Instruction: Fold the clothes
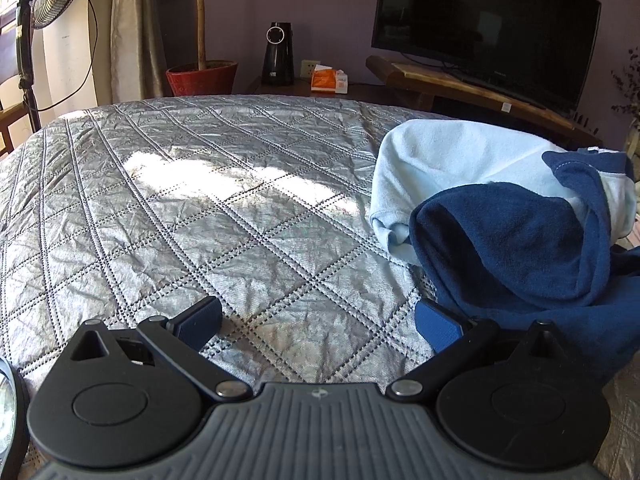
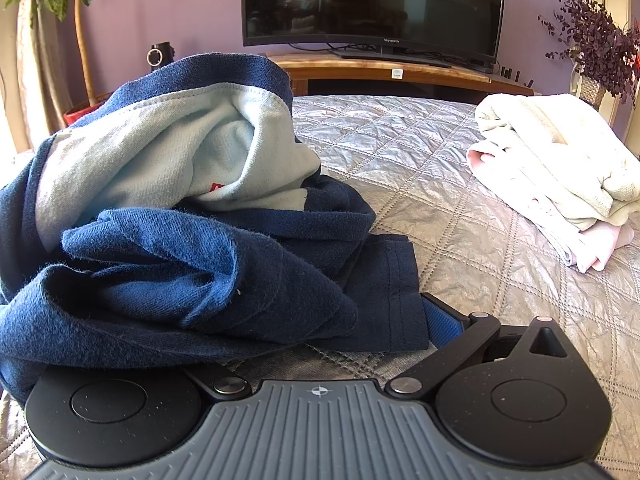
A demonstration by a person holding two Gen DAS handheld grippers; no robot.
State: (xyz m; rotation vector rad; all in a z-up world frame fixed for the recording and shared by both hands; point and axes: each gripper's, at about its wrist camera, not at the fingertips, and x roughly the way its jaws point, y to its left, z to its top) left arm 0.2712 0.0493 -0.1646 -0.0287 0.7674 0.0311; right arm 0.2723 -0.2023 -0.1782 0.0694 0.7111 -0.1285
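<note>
crumpled navy and pale-blue knit garment [image 2: 192,216] heaped left of right gripper [image 2: 320,328], draped over its left finger; right nearer, spread unclear; left gripper [image 1: 318,322] wide, empty.

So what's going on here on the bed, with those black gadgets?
Someone is folding laundry using hand-held tongs. A crumpled navy and light-blue garment lies unfolded on the silver quilted bedspread. The left tongs and the right tongs are both open at its near edge, gripping nothing yet. A folded pale stack sits off to the right.
</note>
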